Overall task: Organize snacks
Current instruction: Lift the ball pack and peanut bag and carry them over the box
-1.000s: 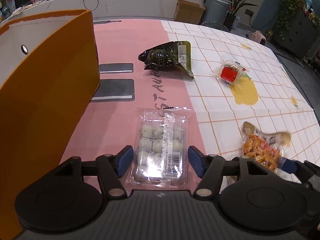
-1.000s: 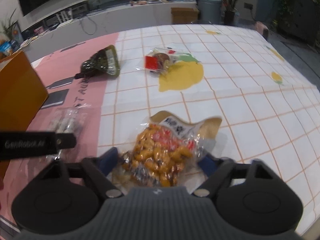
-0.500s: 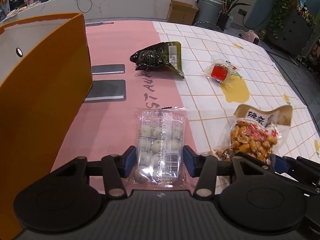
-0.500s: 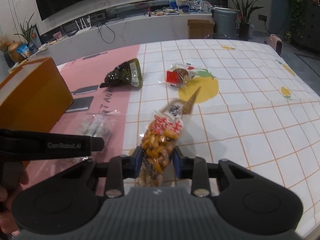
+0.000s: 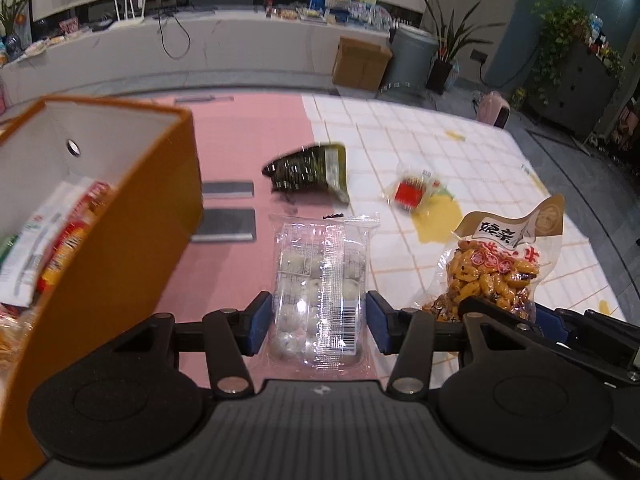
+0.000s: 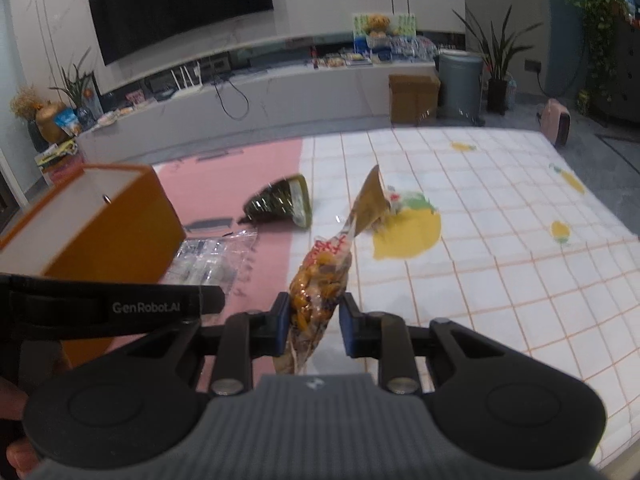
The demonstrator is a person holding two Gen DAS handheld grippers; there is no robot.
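My left gripper (image 5: 318, 322) is shut on a clear pack of white round sweets (image 5: 320, 276) and holds it above the pink cloth. My right gripper (image 6: 314, 320) is shut on a bag of orange peanuts (image 6: 320, 276), lifted edge-on above the table; the bag also shows in the left wrist view (image 5: 496, 264). An orange box (image 5: 100, 216) with several snack packs inside stands at the left, and shows in the right wrist view (image 6: 100, 220). A dark green packet (image 5: 308, 170) and a small red-and-clear packet (image 5: 412, 192) lie on the table farther off.
The table has a pink cloth (image 5: 248, 132) on the left and a white checked cloth with yellow fruit prints (image 5: 460, 160) on the right. Two grey printed bars (image 5: 226, 224) lie beside the box. A long counter, a TV and plants are beyond.
Both grippers closed on their packs and lifted them off the table. The views rose, and the inside of the orange box now shows at the left.
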